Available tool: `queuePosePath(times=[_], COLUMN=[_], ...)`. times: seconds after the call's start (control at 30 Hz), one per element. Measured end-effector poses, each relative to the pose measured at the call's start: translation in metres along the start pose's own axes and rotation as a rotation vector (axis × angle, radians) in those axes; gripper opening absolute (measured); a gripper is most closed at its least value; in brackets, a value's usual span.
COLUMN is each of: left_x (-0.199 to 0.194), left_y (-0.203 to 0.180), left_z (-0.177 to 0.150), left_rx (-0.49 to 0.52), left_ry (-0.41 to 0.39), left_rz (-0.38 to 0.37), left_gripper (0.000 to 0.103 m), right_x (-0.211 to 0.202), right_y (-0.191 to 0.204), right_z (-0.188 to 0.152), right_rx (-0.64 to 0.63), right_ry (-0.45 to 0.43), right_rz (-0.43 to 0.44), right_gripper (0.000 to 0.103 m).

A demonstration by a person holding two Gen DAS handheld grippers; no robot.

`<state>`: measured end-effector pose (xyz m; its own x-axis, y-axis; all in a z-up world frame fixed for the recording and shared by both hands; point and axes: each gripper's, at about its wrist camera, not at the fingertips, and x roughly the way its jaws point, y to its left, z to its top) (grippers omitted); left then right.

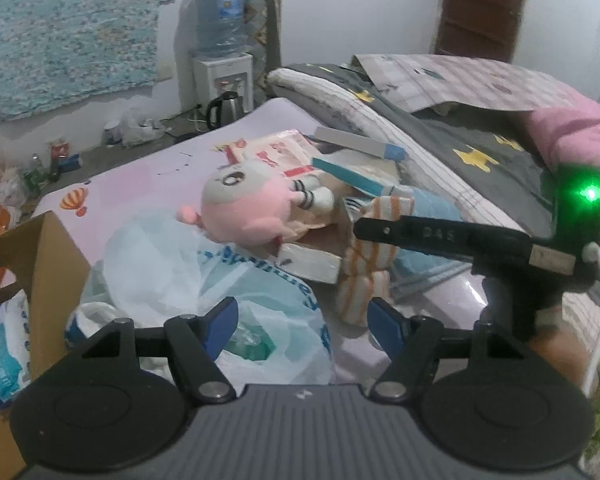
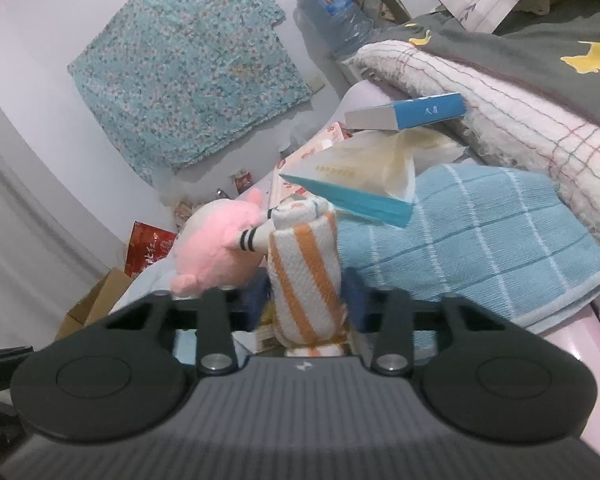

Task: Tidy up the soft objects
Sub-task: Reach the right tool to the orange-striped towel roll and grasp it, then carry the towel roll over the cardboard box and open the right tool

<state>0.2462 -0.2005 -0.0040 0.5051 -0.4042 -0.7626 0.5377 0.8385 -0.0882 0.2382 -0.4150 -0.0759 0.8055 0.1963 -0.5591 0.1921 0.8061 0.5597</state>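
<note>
Right claw [image 2: 306, 308] is clenched on the orange-striped rolled towel [image 2: 306, 276], pads pressing both sides of the roll near its lower end. Left claw [image 1: 304, 326] is released and empty, hovering over the white plastic bag [image 1: 204, 280] on the bed [image 1: 140, 176]. Towel stands among the heap mid-bed, touching the pink plush toy [image 2: 216, 252] and just beside the blue checked towel [image 2: 480, 240], with a teal-edged book [image 2: 352, 200] resting near its top. Risk: lifting the roll may unwind it, drag the plush arm, or tip the book, because these items overlap
</note>
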Motion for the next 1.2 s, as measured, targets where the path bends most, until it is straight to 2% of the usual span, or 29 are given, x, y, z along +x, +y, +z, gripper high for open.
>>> queuePosePath(times=[0.23,0.37,0.5,0.7,0.77,0.83,1.0,1.2], left_x=[-0.004,-0.013,-0.024,-0.054,-0.069,-0.083,-0.124,-0.166], left_y=[-0.022,-0.038,-0.048,-0.052,-0.049,-0.042,-0.002,0.062], left_z=[-0.008,-0.016,-0.027,-0.045,-0.051,-0.056,-0.068,-0.083], left_rx=[0.09,0.147,0.185,0.191,0.193,0.188,0.078,-0.07], left_ry=[0.021,0.022,0.035,0.032,0.016,0.009,-0.019,-0.085], left_rz=[-0.07,-0.097,-0.151,-0.216,-0.199,-0.161,-0.114,-0.018], left_gripper=[0.074,0.078,0.078,0.073,0.07,0.06,0.049,0.048], right_x=[-0.042,-0.071,-0.098,-0.123,-0.13,-0.135,-0.128,-0.09], right_y=[0.0,0.007,0.017,0.045,0.06,0.079,0.138,0.22], right_z=[-0.014,-0.024,-0.035,-0.049,-0.052,-0.055,-0.058,-0.06], right_rx=[0.041,0.078,0.125,0.161,0.135,0.113,0.031,-0.052], right_ry=[-0.014,0.012,0.055,0.141,0.15,0.168,0.23,0.349], right_rz=[0.069,0.167,0.289,0.415,0.432,0.47,0.55,0.623], right_gripper=[0.03,0.03,0.03,0.03,0.03,0.03,0.03,0.03])
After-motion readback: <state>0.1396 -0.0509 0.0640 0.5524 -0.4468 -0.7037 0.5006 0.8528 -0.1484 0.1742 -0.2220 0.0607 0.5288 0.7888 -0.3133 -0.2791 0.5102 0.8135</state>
